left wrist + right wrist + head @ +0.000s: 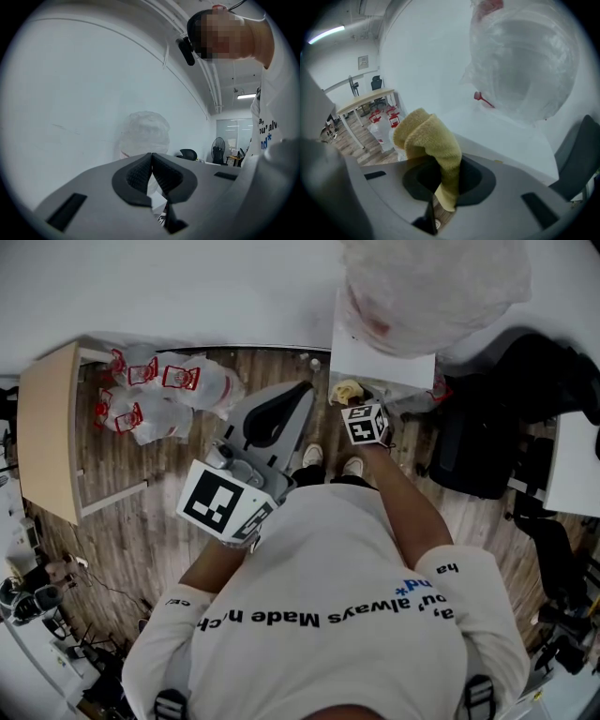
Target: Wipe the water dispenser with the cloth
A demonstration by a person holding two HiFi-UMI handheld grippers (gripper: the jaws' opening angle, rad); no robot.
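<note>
Cloth (429, 145): yellow terry, bunched. A folded lump sticks up past the right gripper (443, 180) tips and a short tail hangs below them. Right jaws are clenched on it. Water dispenser (501, 126): white, just ahead of that claw, plastic-wrapped bottle (525, 65) on top. Left gripper (151, 164): pads closed tip to tip, nothing between.

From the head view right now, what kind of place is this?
Probably an office: a water dispenser against a white wall, a wooden desk on plank flooring, and a black chair beside the dispenser. The left gripper view adds a standing fan.
</note>
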